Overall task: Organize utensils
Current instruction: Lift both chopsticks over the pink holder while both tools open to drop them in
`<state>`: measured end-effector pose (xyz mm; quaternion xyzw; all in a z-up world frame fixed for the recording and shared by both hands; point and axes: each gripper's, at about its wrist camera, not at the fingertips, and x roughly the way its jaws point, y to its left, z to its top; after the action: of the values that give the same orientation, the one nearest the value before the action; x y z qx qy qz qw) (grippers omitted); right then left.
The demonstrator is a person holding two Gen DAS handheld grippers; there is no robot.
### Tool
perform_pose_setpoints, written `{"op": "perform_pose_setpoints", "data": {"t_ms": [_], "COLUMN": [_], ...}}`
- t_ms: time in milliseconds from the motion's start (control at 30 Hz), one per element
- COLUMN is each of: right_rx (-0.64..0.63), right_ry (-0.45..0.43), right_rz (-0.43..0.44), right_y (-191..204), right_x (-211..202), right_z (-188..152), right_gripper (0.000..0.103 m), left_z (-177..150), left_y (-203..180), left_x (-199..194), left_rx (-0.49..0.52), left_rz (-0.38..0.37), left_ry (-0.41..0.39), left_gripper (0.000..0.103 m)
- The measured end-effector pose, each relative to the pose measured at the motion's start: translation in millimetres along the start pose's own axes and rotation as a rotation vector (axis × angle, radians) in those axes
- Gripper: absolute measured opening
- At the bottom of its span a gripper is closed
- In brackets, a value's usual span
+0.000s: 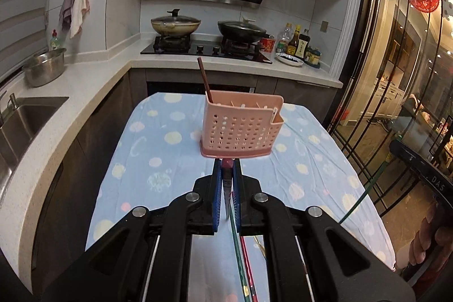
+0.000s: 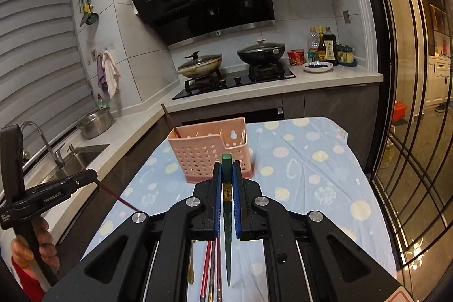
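The left gripper (image 1: 226,171) is clenching a dark red chopstick (image 1: 226,188), and the right gripper (image 2: 226,174) is gripping a dark green chopstick (image 2: 226,205) the same way. The perforated pink plastic utensil holder (image 1: 240,129) is standing upright on the far part of the blue spotted tablecloth (image 1: 158,149), holding one brown chopstick (image 1: 204,81) at its left end. More chopsticks (image 2: 211,268) are lying near, under the right gripper.

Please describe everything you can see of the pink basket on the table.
The pink basket looks like plastic. Its walls are perforated with rows of small round holes, above a darker pink base. It has a taller back wall, inner dividers and a small side pocket. It stands upright on the blue spotted tablecloth, towards the far end of the table. One brown chopstick leans inside its left compartment. Neither gripper touches it.
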<state>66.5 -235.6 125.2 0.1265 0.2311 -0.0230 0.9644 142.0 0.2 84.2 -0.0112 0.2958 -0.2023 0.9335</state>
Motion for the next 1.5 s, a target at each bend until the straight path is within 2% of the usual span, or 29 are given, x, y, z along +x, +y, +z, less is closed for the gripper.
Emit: {"op": "perform_pose_setpoints", "data": {"t_ms": [233,433,533,700,833,1067,1300,1500], "right_rx": [-0.007,0.015,0.009,0.015,0.009,0.028,-0.002,-0.001], "right_ry": [-0.074,-0.127,-0.156,-0.172,-0.175,-0.117,-0.027,0.009], "right_rz": [-0.005,0.026,0.015,0.023,0.022,0.048,0.036,0.018], "right_y": [0,1,6,14,21,25,26,22], "right_x": [18,43,60,94,122,178,221,238], "right_z": [44,97,125,164,183,191,167,149], "right_gripper": [0.007,0.007,0.007,0.007,0.007,0.007,0.007,0.007], "left_z": [55,113,141,185,207,222,207,194], "left_y": [-9,-20,-27,-35,-38,-38,-29,-20], "left_x": [2,4,7,29,54,108,154,173], "left_rx": [0.025,0.048,0.059,0.071,0.075,0.076,0.06,0.04], "left_rz": [-0.015,-0.034,-0.042,-0.053,-0.047,-0.052,-0.052,-0.051], "left_ry": [-0.088,-0.179,-0.22,-0.252,-0.25,-0.192,-0.107,-0.062], "left_gripper": [0.007,0.007,0.007,0.007,0.007,0.007,0.007,0.008]}}
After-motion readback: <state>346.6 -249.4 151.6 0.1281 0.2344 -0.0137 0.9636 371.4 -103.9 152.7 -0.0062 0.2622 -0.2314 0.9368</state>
